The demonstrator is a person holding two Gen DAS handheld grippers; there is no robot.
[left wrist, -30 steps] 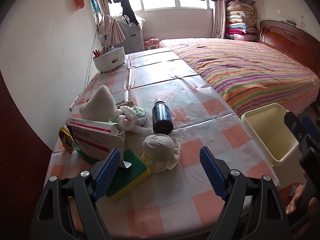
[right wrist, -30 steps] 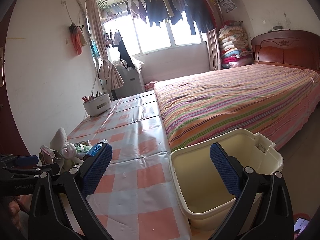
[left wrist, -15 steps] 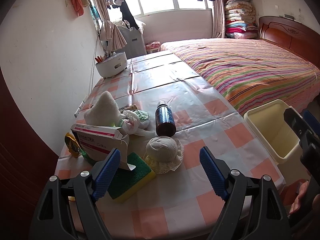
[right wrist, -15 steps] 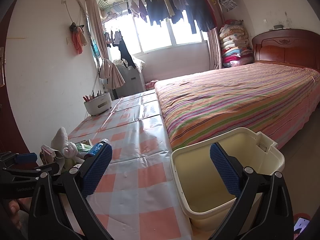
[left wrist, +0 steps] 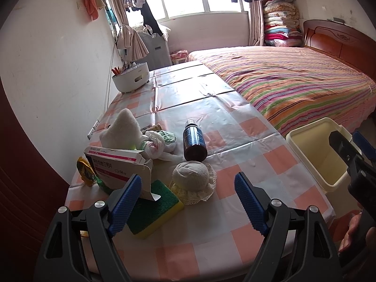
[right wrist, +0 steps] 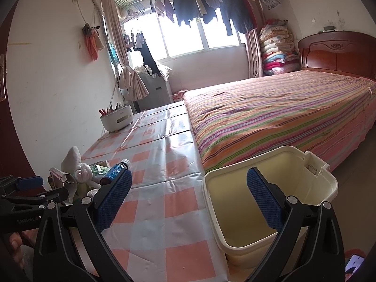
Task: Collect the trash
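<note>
Hovering low over near table edge, left gripper (left wrist: 188, 198) level, fingers spread wide, nothing between them. Trash cluster just ahead: sponge (left wrist: 154, 208), medicine box (left wrist: 117, 164), cloth bundle (left wrist: 191, 179), dark bottle (left wrist: 194, 141) lying on side, crumpled bag (left wrist: 155, 144). Right gripper (right wrist: 188, 198) level above table corner and bin (right wrist: 270, 189), fingers also wide apart, empty. Bin stands beside table, against its right edge, bed (right wrist: 282, 108) behind. Checked tablecloth (left wrist: 211, 103) bare beyond clutter, open room there.

Medicine box (left wrist: 117, 164) — "14" legible; other print unreadable.
</note>
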